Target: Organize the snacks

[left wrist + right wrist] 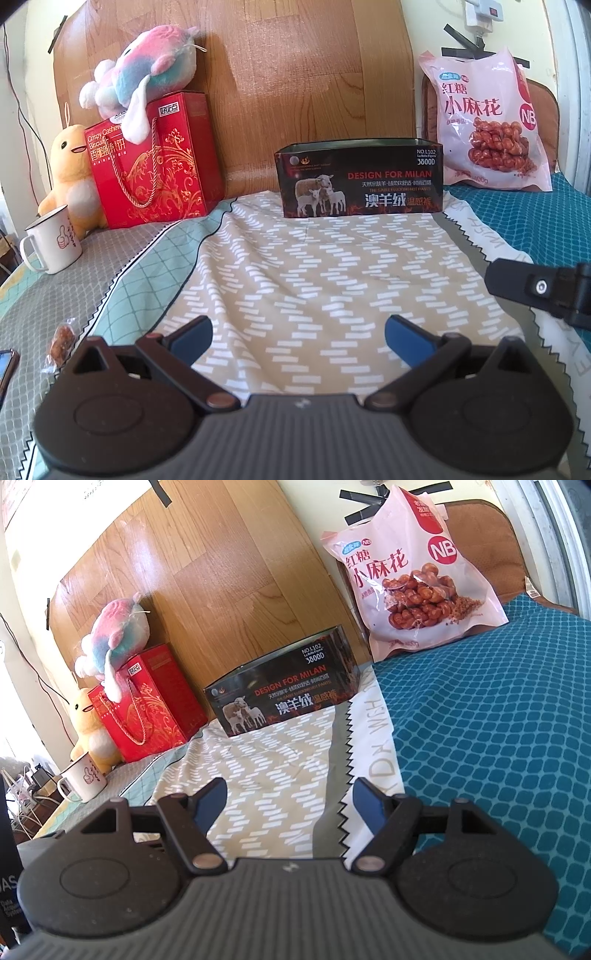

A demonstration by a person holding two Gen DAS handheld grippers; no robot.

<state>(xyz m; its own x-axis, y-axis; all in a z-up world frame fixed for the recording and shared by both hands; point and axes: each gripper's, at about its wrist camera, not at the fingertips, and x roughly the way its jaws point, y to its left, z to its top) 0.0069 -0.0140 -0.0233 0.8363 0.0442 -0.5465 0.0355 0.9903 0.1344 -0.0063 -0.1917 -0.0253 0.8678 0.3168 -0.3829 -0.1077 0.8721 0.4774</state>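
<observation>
Pink bag (410, 576) far right, tin (360, 177) centre, both grippers (299, 338) (290, 799) spread, empty; next: reach bag.

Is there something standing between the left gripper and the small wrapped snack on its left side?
Nothing visible does. The left gripper is open over the patterned cloth, and the small wrapped snack lies apart on the grey cloth, with only bare fabric between them.

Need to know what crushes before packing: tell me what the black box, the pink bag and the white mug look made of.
Black box: probably tin, glossy printed sides, with a thin metallic rim at its open top.
Pink bag: soft plastic film, shiny and creased, with a clear window.
White mug: enamel or ceramic, can't tell; smooth gloss, thin dark rim.
</observation>
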